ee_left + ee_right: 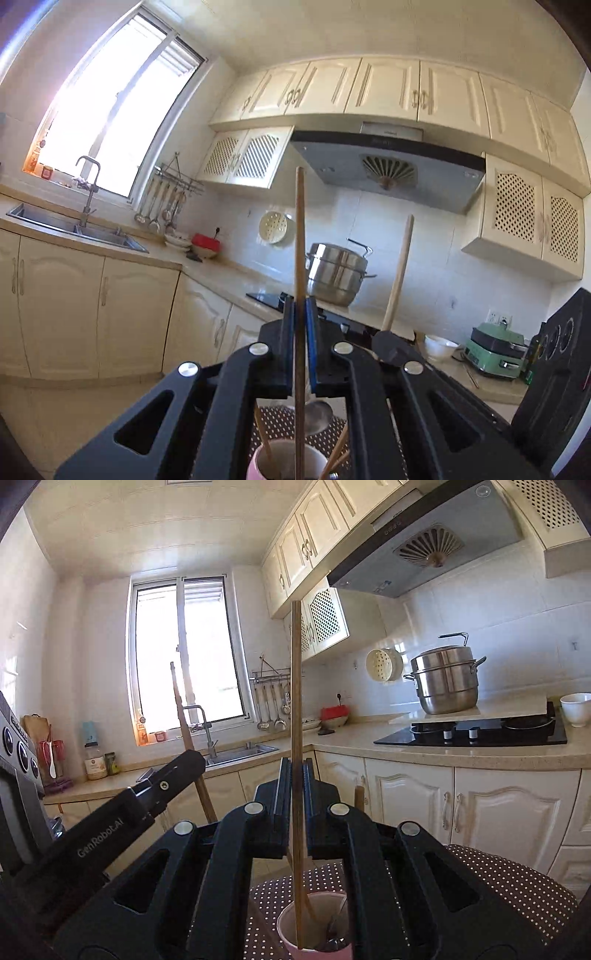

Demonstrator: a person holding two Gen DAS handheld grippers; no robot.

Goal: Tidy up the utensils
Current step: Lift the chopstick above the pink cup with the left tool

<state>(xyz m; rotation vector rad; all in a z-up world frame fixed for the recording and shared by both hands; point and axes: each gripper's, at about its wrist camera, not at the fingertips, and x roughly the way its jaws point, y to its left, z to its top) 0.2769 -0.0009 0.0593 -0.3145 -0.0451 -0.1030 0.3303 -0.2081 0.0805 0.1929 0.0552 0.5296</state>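
Note:
My left gripper (300, 306) is shut on a brown chopstick (300, 258) that stands upright, its lower end inside a pink cup (286, 463) holding other chopsticks. My right gripper (296, 768) is shut on a light wooden chopstick (296, 701), also upright, its lower end in a pink cup (314, 926) with a metal utensil in it. The right gripper and its chopstick (399, 273) show in the left wrist view; the left gripper body (129, 812) and its chopstick (184, 720) show in the right wrist view. Both cups stand on a brown polka-dot cloth (498, 878).
A kitchen counter (369, 738) runs along the walls with a sink (74, 229), a black hob (480, 733) and a steel steamer pot (447, 681). A white bowl (576, 709), a green appliance (496, 349) and hanging ladles (162, 206) are around.

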